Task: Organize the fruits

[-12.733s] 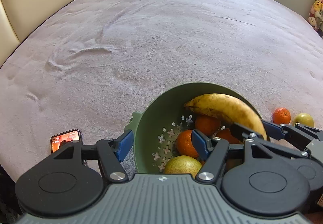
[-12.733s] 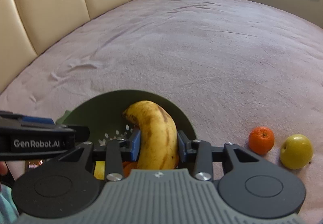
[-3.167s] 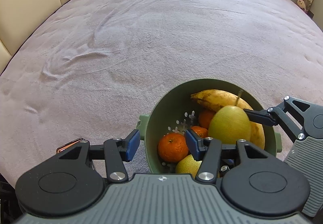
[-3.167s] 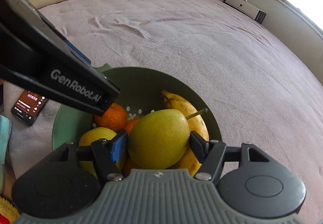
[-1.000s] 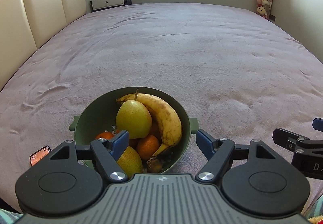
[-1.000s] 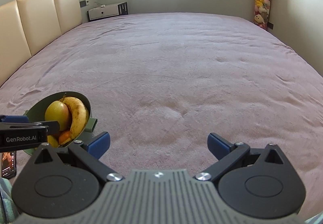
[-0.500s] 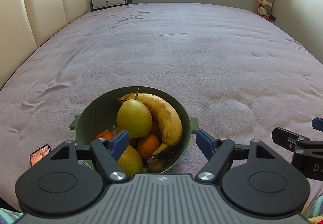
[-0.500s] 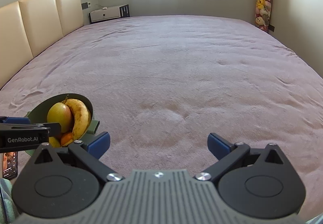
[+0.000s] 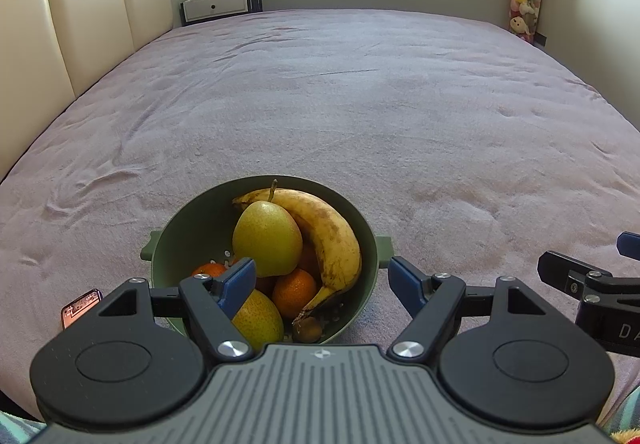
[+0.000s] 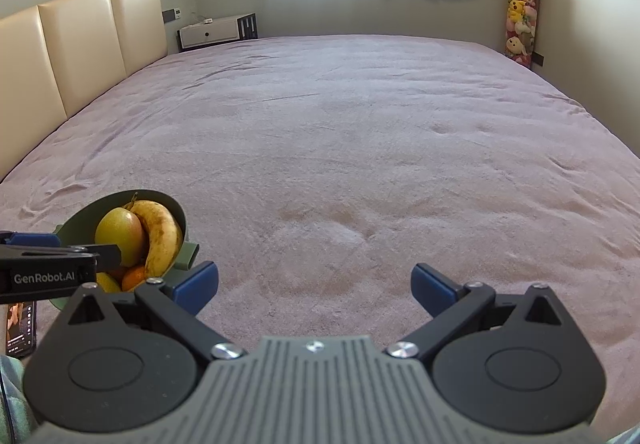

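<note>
Each gripper [image 9: 322, 276] has black linkage arms, silver screws and blue fingertips [image 10: 196, 286]. A ribbed grey housing fills the lower frame. At left, white "GenRobot.AI" lettering marks the other gripper [image 10: 60, 248].

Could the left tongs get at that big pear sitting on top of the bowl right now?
Probably yes: the left tongs are open, and the pear sits on top of the pile, uncovered.

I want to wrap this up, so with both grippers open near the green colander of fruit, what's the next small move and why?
Probably none beyond drawing both back. The green plastic colander holds the spotted yellow banana, the yellow-green pear and the small oranges. The left gripper and right gripper are open and empty, and no loose fruit shows on the pinkish blanket.
</note>
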Demonstrator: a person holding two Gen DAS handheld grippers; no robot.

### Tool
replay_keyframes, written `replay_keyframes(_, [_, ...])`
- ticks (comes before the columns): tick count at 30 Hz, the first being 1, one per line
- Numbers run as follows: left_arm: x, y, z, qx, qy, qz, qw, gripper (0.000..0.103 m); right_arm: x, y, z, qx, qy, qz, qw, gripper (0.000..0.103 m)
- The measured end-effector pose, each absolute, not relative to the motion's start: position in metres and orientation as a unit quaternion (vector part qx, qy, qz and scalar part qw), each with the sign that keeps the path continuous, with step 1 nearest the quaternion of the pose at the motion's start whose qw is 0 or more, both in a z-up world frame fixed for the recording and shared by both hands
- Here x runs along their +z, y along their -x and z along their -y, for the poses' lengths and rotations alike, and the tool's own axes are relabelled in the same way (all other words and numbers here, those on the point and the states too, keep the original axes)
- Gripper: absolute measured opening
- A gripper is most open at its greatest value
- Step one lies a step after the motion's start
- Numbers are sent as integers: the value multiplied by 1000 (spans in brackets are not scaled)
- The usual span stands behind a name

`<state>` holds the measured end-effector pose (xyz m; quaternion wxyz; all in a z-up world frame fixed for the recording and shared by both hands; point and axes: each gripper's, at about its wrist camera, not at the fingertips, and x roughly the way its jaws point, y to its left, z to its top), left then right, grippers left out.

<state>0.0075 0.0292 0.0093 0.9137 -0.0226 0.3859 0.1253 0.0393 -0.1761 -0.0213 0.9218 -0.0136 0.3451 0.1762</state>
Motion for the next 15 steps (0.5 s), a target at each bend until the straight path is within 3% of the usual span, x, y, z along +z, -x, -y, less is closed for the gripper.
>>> replay_keyframes(15, [12, -6, -28, 125, 25, -384, 914, 88, -20, -38, 174, 175, 15, -347, 921, 99])
